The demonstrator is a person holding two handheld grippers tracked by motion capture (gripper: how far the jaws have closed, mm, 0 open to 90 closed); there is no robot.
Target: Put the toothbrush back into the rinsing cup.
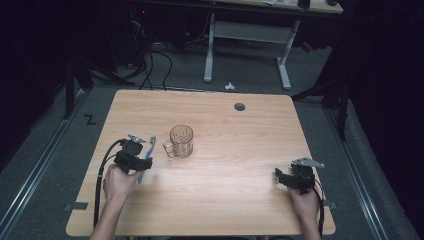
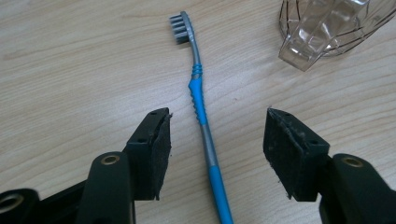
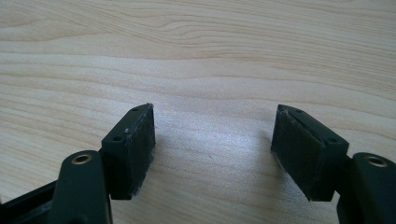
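A blue and grey toothbrush (image 2: 201, 100) lies flat on the wooden table (image 1: 225, 200), bristle head pointing away from me. My left gripper (image 2: 218, 116) hovers over its handle, with the jaws open on either side and neither pad touching it. In the high view the left gripper (image 1: 144, 162) sits over the near end of the toothbrush (image 1: 150, 150), at the table's left. A clear ribbed glass mug (image 1: 181, 141) stands upright just right of the brush, and its base and handle (image 2: 322, 32) reach the left gripper view's top right. My right gripper (image 1: 280, 177) rests low at the table's right, open (image 3: 215, 112) over bare wood.
A round cable hole (image 1: 239, 106) sits near the table's far edge. Beyond the table stands a white-legged desk (image 1: 245, 35), with cables on the floor (image 1: 150, 65). Bare wood stretches between the mug and my right gripper.
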